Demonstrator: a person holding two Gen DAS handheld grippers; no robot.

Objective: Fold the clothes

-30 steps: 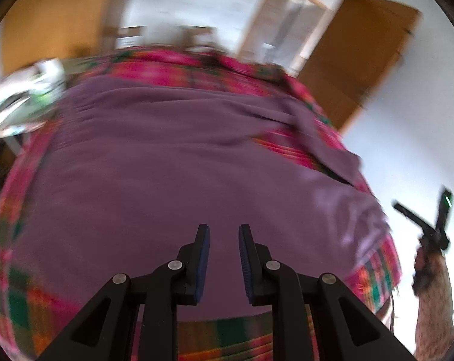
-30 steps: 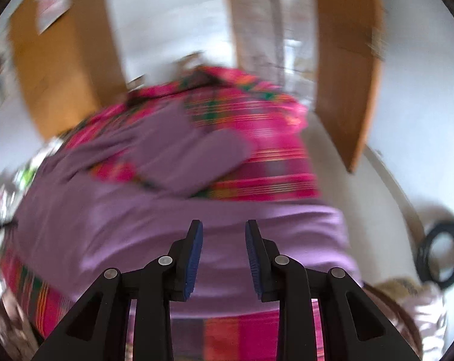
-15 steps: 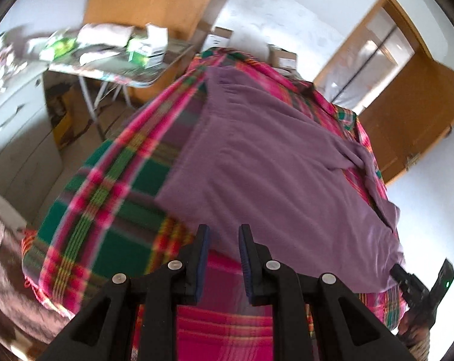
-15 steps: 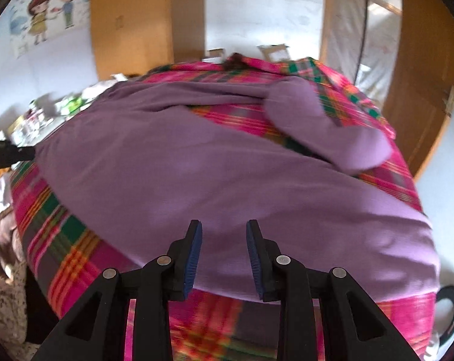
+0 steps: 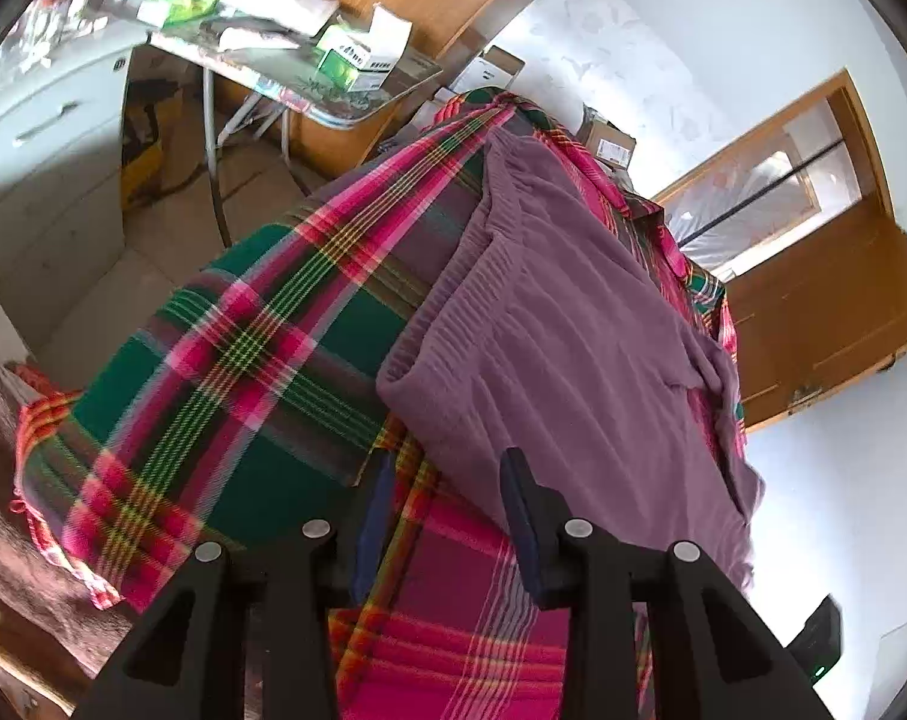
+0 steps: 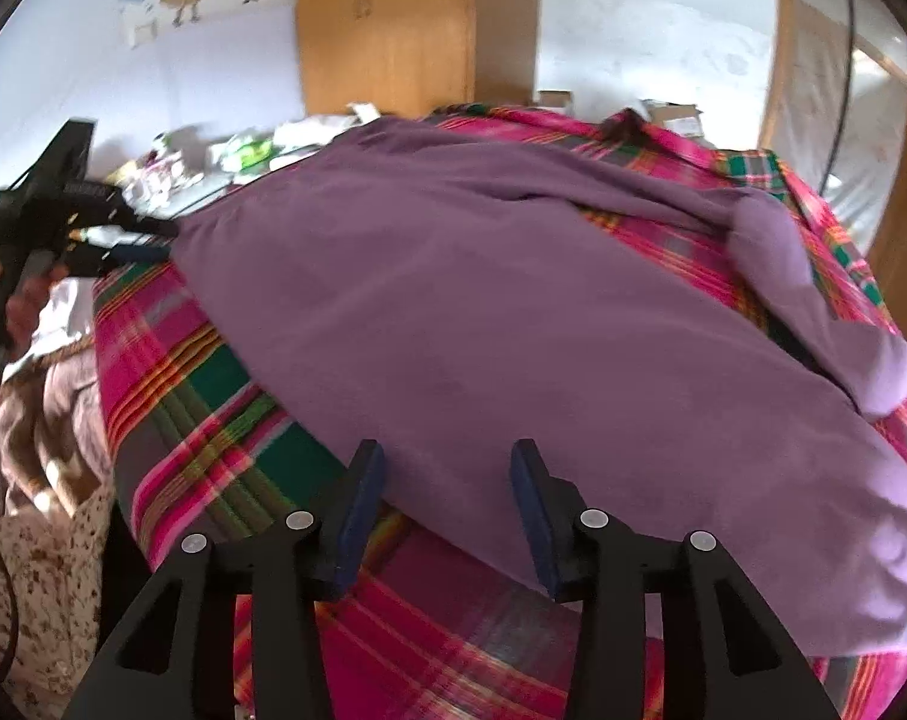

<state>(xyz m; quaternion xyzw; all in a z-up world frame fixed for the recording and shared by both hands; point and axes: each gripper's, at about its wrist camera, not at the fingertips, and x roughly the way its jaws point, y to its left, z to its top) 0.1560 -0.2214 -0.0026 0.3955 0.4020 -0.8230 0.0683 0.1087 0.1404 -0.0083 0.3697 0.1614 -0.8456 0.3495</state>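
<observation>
The purple sweater (image 6: 483,312) lies spread across the plaid blanket (image 5: 225,372) on the bed — body flat, one sleeve (image 6: 813,312) angled out, no fold visible. The left claw (image 5: 447,510) and right claw (image 6: 447,498) both stand apart, empty, at its near edge — folding appears outstanding.

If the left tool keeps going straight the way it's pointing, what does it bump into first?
Probably the near edge of the purple garment, lying just past the open left tool on the plaid blanket. Depth is hard to judge, so it might touch the blanket first.
</observation>
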